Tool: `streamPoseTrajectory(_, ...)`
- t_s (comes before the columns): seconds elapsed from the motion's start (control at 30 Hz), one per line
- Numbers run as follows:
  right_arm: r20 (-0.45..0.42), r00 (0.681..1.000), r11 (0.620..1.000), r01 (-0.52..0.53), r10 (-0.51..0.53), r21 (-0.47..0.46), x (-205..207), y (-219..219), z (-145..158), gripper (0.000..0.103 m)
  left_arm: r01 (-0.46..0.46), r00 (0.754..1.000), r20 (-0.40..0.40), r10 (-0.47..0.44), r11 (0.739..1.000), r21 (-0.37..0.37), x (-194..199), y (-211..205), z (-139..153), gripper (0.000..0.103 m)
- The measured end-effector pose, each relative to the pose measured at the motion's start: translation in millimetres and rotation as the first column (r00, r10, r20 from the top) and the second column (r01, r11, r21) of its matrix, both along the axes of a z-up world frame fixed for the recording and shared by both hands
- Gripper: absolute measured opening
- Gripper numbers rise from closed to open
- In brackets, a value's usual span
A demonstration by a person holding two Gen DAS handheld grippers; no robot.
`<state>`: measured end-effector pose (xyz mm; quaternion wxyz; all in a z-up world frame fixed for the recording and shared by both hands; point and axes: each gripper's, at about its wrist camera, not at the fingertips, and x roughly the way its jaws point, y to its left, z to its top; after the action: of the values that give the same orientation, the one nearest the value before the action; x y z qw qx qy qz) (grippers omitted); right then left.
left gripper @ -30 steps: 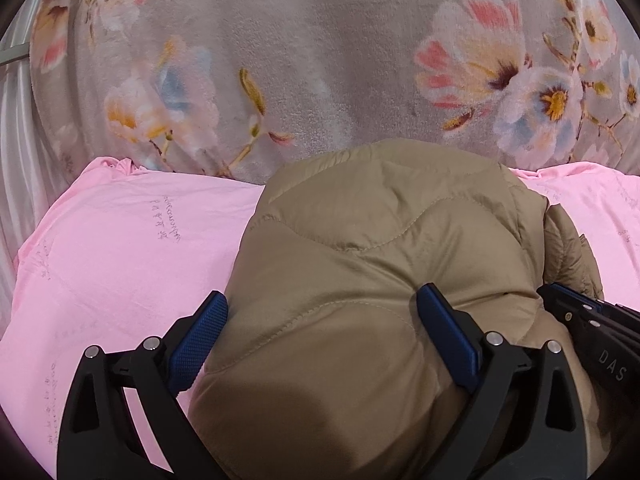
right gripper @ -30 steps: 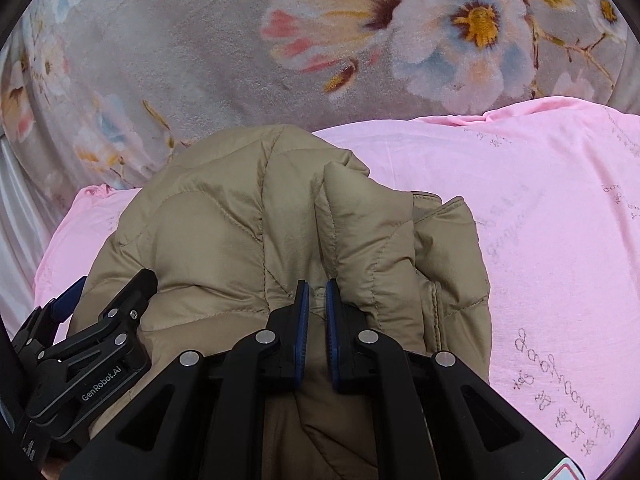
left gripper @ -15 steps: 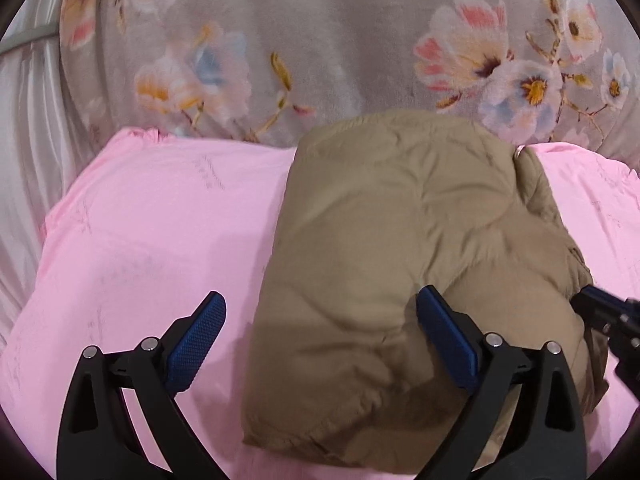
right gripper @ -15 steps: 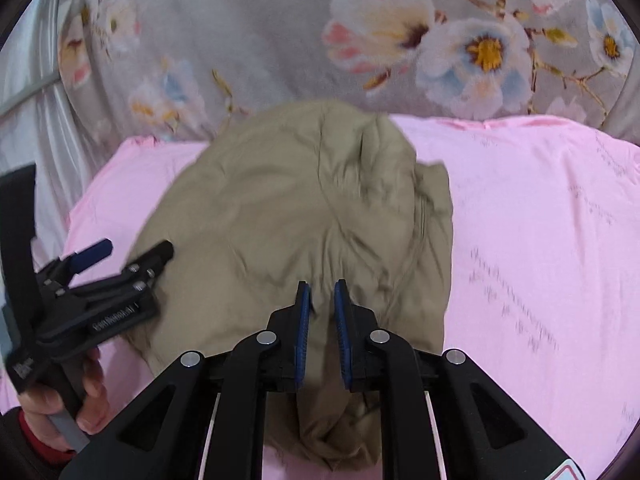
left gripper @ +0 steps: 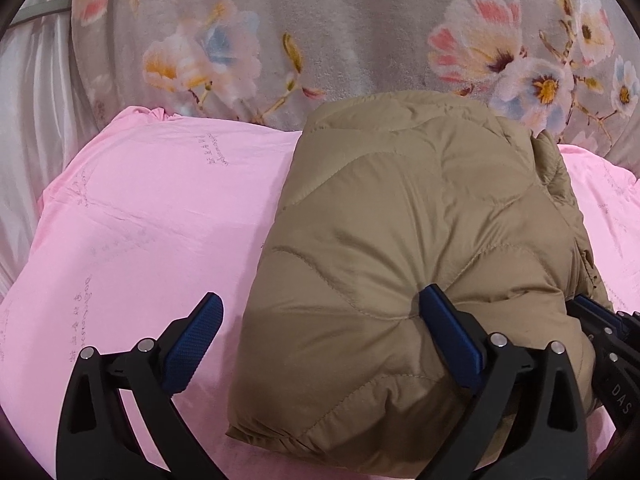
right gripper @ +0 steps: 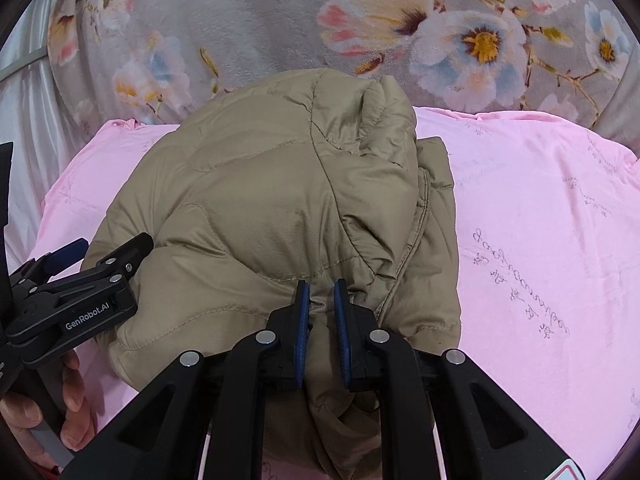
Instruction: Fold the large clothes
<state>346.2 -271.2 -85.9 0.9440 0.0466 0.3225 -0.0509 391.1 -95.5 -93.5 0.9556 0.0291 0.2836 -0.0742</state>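
Behind: a grey floral blanket (left gripper: 360, 20); in front, a pink sheet (left gripper: 152, 216) with faint script too small to read. At far left, pale pleated fabric (left gripper: 24, 128), cut off by the lens rim. In the middle of the sheet, a folded tan quilted jacket (left gripper: 420, 240), its far edge against the blanket.

From the left wrist: left gripper (left gripper: 320, 336) spread wide, one blue pad over bare sheet, the other pressed into the jacket's near edge, nothing clamped. Jacket's near underside hidden below the frame. Only a sliver of the right gripper (left gripper: 608, 344) seen at the right edge, its jaws out of sight there.

From the right wrist: right gripper (right gripper: 322, 320) nearly together, a thin fold of jacket pinched between the pads. Shown only here: collar and zipper side, bunched at right, and a hand (right gripper: 52, 412) on the left gripper's handle, partly cut off.
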Motion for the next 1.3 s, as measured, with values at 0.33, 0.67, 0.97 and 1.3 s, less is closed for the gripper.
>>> streamPoseTrajectory(0.33, 0.057, 0.993, 0.994, 0.108, -0.107, -0.022, -53.3, 4.7, 10.6, 0.06, -0.015, 1.0, 0.014, 0.015, 0.999, -0.037, -20.8, 12.3, 5.3, 0.098)
streamPoseTrajectory(0.67, -0.009, 0.988, 0.987, 0.156, -0.156, -0.035, -147.0, 15.7, -3.2, 0.081, -0.017, 1.0, -0.021, 0.017, 0.999, -0.033, -130.8, 42.7, -7.8, 0.098)
streamPoseTrajectory(0.97, 0.012, 0.981, 0.98, 0.194, -0.194, -0.049, -191.4, 32.6, -4.4, 0.086, -0.069, 0.998, -0.005, 0.069, 0.998, 0.014, -193.6, 42.8, -12.4, 0.098)
streamPoseTrajectory(1.3, -0.005, 0.985, 0.983, 0.174, -0.174, -0.059, -188.3, 39.5, -10.6, 0.086, -0.079, 0.996, -0.039, 0.082, 0.994, 0.075, -192.0, 33.5, -20.4, 0.098)
